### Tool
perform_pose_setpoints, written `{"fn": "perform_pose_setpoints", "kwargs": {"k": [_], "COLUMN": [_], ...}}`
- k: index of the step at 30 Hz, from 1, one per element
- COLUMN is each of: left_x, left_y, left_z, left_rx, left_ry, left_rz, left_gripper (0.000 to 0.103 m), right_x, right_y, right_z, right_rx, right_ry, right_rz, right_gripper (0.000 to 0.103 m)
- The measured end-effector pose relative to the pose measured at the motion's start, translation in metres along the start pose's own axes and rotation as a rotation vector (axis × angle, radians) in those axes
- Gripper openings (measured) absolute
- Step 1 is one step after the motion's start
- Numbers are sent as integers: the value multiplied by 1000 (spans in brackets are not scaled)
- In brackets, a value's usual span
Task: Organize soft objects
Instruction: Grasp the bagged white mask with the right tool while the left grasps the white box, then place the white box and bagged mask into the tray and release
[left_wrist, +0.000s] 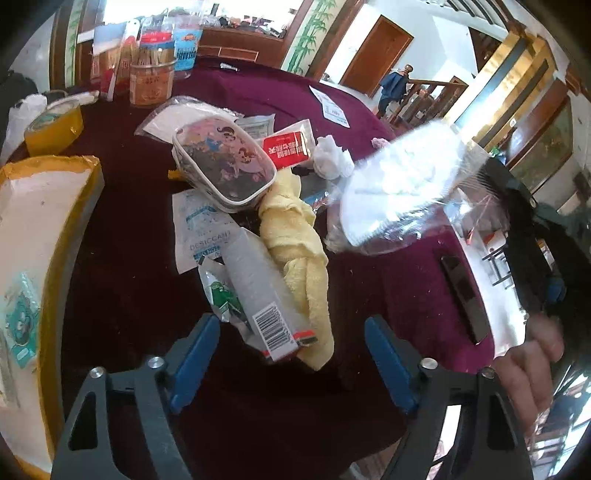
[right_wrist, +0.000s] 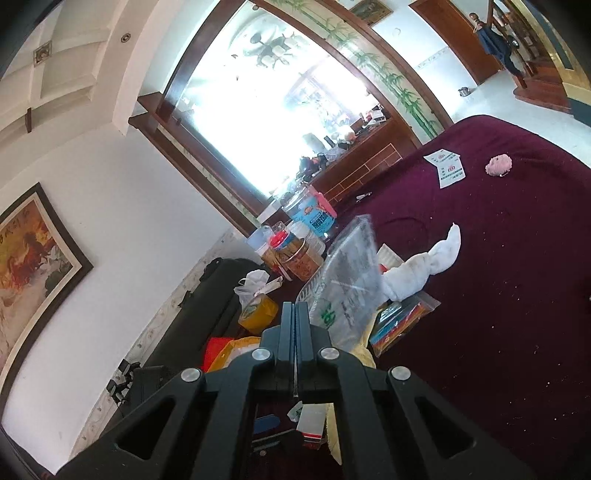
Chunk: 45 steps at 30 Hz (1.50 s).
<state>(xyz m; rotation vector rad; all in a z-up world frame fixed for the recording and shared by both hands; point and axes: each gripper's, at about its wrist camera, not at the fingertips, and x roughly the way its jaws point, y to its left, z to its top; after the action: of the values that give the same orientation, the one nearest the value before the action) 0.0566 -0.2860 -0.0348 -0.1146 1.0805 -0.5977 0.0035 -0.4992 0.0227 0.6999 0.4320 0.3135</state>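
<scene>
**Clear bag aloft, yellow cloth waiting below**

The clear plastic bag (left_wrist: 399, 184) hangs in the air at about 2 o'clock in the left wrist view, above the maroon tablecloth (left_wrist: 388, 295). The right gripper (right_wrist: 295, 314) has its fingers pressed together on the bag's edge. It looks featherlight, limp and slippery, so a pinch near a corner seems safest.

The left gripper (left_wrist: 291, 332) hovers with blue fingers (left_wrist: 195, 354) wide apart, holding nothing, just above one twisted yellow cloth (left_wrist: 295, 251) at 12 o'clock; that looks soft and easy to gather mid-length. Around it lie one cartoon-printed pouch (left_wrist: 225, 166), one white wad (left_wrist: 332, 157), one desiccant sachet (left_wrist: 201, 232), and one pink puff (right_wrist: 498, 165).
</scene>
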Motion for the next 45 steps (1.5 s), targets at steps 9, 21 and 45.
{"fn": "perform_pose_setpoints", "kwargs": {"k": [9, 21, 45], "left_x": [28, -3, -140], "left_y": [19, 29, 228], "left_z": [3, -5, 22], "left_rx": [-141, -166, -352], "left_ry": [104, 49, -163], "left_rz": [-81, -125, 235], "left_gripper": [35, 33, 33], "right_x": [2, 0, 227], "right_y": [0, 12, 170], "right_z": [-4, -5, -47], "right_rx": [4, -6, -205], "right_ry": [8, 10, 346], "right_rz": [3, 21, 296], "right_gripper": [0, 0, 0]}}
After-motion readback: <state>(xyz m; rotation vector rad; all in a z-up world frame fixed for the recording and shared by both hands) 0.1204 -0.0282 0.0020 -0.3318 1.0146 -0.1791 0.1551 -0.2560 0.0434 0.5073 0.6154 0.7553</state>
